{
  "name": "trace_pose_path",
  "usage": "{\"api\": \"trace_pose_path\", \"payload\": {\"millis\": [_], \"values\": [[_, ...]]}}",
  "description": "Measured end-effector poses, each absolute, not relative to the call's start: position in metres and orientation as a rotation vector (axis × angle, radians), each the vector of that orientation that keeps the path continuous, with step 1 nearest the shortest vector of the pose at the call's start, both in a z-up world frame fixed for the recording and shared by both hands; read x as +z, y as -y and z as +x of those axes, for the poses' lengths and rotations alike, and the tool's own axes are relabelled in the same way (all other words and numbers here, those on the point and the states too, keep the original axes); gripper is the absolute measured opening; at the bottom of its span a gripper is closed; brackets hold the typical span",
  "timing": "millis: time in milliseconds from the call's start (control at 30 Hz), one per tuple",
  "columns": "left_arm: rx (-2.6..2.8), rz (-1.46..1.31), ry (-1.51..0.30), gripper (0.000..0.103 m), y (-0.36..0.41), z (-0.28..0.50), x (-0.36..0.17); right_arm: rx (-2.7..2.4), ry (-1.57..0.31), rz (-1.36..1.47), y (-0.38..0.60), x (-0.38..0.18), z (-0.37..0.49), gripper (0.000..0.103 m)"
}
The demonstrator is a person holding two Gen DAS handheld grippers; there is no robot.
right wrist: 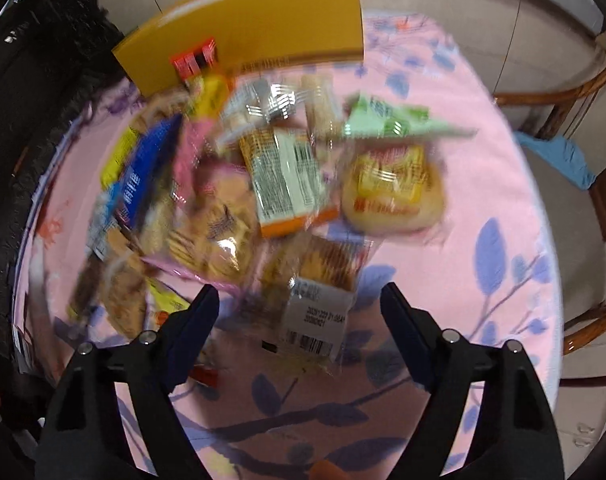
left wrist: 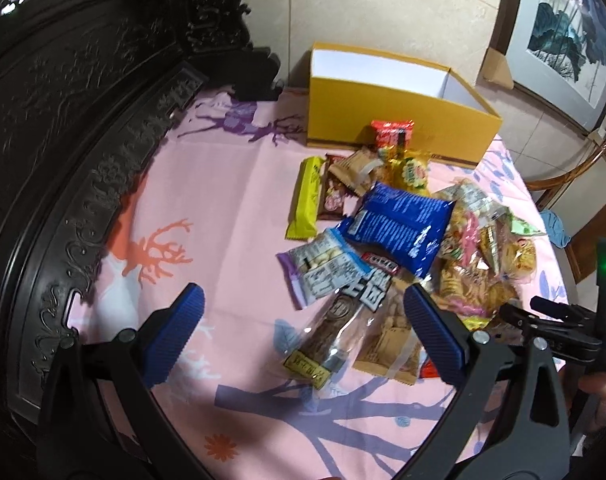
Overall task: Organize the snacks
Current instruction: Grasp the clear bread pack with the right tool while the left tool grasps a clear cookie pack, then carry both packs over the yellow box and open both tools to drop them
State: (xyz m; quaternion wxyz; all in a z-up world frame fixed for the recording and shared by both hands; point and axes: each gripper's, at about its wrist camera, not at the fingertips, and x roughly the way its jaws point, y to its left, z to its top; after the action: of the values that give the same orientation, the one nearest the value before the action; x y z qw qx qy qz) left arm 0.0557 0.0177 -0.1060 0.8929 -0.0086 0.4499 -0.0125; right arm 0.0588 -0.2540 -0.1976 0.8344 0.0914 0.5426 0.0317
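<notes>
- Pink cloth printed with purple branches and blue leaves covers the table [left wrist: 231,184]; dark carved furniture [left wrist: 63,120] fills the left of the left-wrist frame, and a framed painting [left wrist: 571,36] leans at upper right.
- A yellow box [left wrist: 399,120], open-topped and white inside, stands at upper centre of that frame, at the far end of the table.
- The snack pile [left wrist: 403,236] spreads across the centre, from the box's foot down toward the frame's bottom.
- A blue packet [left wrist: 399,220] lies on top, its long axis slanting from upper left to lower right; a yellow-green bar [left wrist: 305,200] lies left of it, long axis nearly vertical in the frame.
- A red packet [left wrist: 393,132] leans upright against the box front.
- The left gripper [left wrist: 303,320] is spread wide, holding nothing; a clear-wrapped brown biscuit packet [left wrist: 327,332] lies between its blue pads, long axis running from lower left to upper right.
- In the blurred right-wrist frame, the right gripper [right wrist: 299,308] is also wide and grips nothing; a clear cracker packet [right wrist: 315,300] with a white barcode label lies between its fingers at lower centre, long axis roughly vertical.
- A round yellow-wrapped bun [right wrist: 391,192] sits right of centre there.
</notes>
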Motion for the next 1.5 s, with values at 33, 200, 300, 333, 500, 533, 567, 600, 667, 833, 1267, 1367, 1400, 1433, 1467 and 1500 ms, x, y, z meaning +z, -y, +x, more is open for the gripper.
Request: {"api": "trace_pose_path", "payload": {"millis": [33, 200, 300, 333, 500, 533, 567, 600, 667, 833, 1267, 1367, 1400, 1433, 1467, 1500], "values": [[-0.024, -0.017, -0.941, 0.101, -0.019, 0.056, -0.109, 0.061, -1.16, 0.197, 0.255, -0.203, 0.061, 0.084], [-0.032, -0.01, -0.956, 0.101, -0.019, 0.054, -0.12, 0.05, -1.175, 0.219, 0.257, -0.215, 0.067, 0.081], [-0.032, 0.013, -0.982, 0.101, -0.016, 0.055, -0.129, 0.065, -1.169, 0.203, 0.251, -0.218, 0.071, 0.07], [-0.035, 0.021, -0.989, 0.101, -0.014, 0.055, -0.132, 0.071, -1.166, 0.202, 0.25, -0.218, 0.071, 0.065], [-0.083, 0.026, -1.002, 0.101, -0.002, 0.055, -0.141, 0.087, -1.167, 0.202, 0.251, -0.212, 0.07, 0.055], [-0.108, 0.034, -1.002, 0.101, 0.004, 0.056, -0.144, 0.09, -1.167, 0.207, 0.252, -0.211, 0.07, 0.055], [-0.133, 0.049, -1.005, 0.101, 0.012, 0.057, -0.146, 0.089, -1.168, 0.208, 0.254, -0.21, 0.068, 0.055], [-0.155, 0.061, -1.004, 0.101, 0.018, 0.057, -0.148, 0.089, -1.166, 0.208, 0.255, -0.209, 0.066, 0.055], [-0.224, 0.093, -0.99, 0.101, 0.036, 0.056, -0.151, 0.092, -1.162, 0.207, 0.258, -0.206, 0.061, 0.055], [-0.344, 0.164, -0.996, 0.101, 0.072, 0.054, -0.17, 0.091, -1.185, 0.232, 0.27, -0.209, 0.051, 0.055], [-0.37, 0.237, -1.033, 0.082, 0.094, 0.049, -0.205, 0.088, -1.183, 0.255, 0.28, -0.212, 0.045, 0.056], [-0.372, 0.176, -1.048, 0.081, 0.087, 0.054, -0.207, 0.093, -1.186, 0.257, 0.28, -0.212, 0.045, 0.056], [-0.374, 0.165, -1.05, 0.076, 0.086, 0.054, -0.207, 0.094, -1.186, 0.258, 0.281, -0.212, 0.045, 0.056], [-0.376, 0.146, -1.053, 0.074, 0.084, 0.056, -0.206, 0.095, -1.187, 0.26, 0.281, -0.212, 0.045, 0.056], [-0.37, 0.129, -1.054, 0.068, 0.081, 0.057, -0.206, 0.096, -1.188, 0.26, 0.281, -0.212, 0.046, 0.056], [-0.369, 0.111, -1.059, 0.063, 0.077, 0.058, -0.205, 0.098, -1.189, 0.261, 0.281, -0.212, 0.046, 0.056]]}}
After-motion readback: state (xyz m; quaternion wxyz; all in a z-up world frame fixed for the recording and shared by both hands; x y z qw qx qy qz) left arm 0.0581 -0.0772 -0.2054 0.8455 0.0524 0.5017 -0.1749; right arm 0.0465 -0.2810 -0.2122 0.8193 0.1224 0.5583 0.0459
